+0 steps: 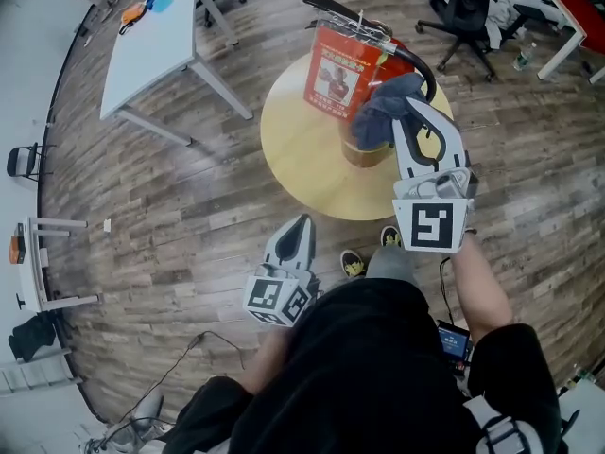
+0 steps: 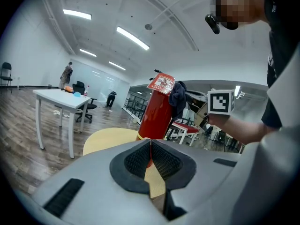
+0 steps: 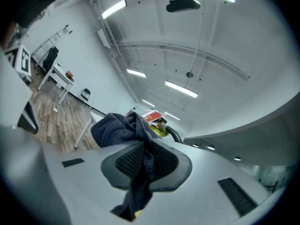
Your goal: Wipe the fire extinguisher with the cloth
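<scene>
A red fire extinguisher (image 1: 397, 60) with a black handle, hose and a red tag (image 1: 337, 74) stands on the round yellow table (image 1: 302, 149). In the left gripper view the extinguisher (image 2: 157, 114) rises ahead, upright. My right gripper (image 1: 414, 112) is shut on a dark blue cloth (image 1: 383, 112), pressing it against the extinguisher's upper side. The cloth (image 3: 123, 128) bunches ahead of the right gripper (image 3: 146, 156), with the tag and hose just beyond. My left gripper (image 1: 300, 227) hangs low, off the table's near edge, shut with nothing in it; its jaws (image 2: 151, 159) meet.
A white desk (image 1: 156, 45) stands at the back left with small items on it. Office chairs (image 1: 463, 8) and another desk sit at the back right. A person's feet (image 1: 354, 263) stand near the table's front edge. A folding chair (image 1: 24, 162) is far left.
</scene>
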A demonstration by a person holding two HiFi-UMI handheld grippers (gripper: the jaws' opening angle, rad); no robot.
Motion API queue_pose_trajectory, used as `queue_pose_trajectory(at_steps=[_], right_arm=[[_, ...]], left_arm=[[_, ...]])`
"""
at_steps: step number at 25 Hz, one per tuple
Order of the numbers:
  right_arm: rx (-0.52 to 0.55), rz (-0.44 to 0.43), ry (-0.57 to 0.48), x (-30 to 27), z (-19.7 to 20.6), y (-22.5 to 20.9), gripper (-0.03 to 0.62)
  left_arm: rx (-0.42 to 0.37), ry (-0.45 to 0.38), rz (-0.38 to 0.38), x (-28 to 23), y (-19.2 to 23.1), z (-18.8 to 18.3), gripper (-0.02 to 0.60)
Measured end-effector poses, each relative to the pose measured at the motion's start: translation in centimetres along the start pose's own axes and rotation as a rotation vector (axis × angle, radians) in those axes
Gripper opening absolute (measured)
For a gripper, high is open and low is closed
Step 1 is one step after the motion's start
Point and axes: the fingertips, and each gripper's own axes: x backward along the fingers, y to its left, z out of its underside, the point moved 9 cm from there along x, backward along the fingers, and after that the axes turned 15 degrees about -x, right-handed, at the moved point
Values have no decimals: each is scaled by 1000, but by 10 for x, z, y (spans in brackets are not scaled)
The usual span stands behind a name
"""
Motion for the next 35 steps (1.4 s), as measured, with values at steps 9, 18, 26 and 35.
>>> queue_pose_trajectory(at_steps=[9, 18, 26, 35], right_arm=[[-34, -186, 139, -34, 41, 72, 52], [-163, -299, 549, -20, 215, 120, 52], [40, -385, 769, -9, 293, 105, 52], [138, -207, 489, -5, 216, 42, 52]], left_arm=[[10, 7, -23, 7, -2, 1, 23], [23, 61, -60, 17, 4, 14, 25], [12, 71, -43, 6, 3, 13, 25], [0, 60, 8, -12, -7, 11, 25]])
